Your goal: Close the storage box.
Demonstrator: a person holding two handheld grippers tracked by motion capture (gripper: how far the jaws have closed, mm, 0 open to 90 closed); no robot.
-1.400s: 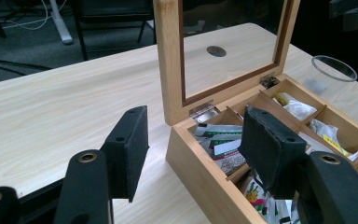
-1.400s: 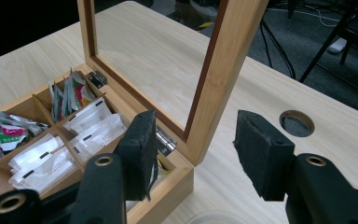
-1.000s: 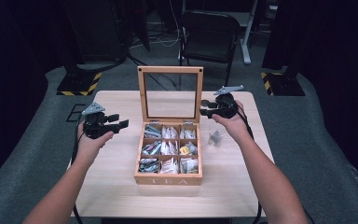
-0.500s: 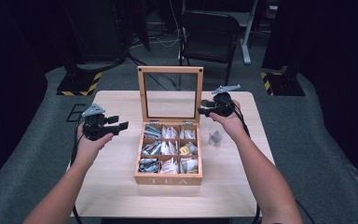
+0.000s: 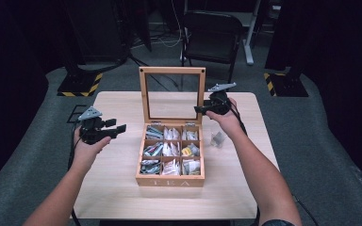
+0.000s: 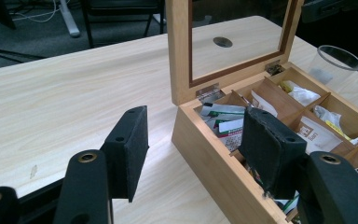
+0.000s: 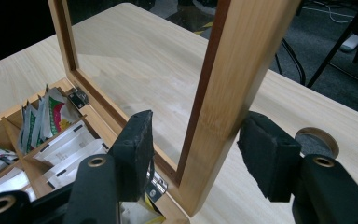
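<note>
On the pale wooden table (image 5: 118,179), a tea box (image 5: 170,180) stands open.

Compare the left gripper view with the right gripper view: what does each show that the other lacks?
Left gripper view: the clear cup beyond the tea box, and the left hand-held gripper open over bare table. Right gripper view: the right hand-held gripper open astride the lid frame's side rail, pads not touching. Both: the upright lid, tea bags, hinges.

Left of the box (image 5: 169,175) you have bare table (image 5: 118,169); its upright lid (image 5: 172,94) blocks the back, a cup (image 5: 218,139) its right.
</note>
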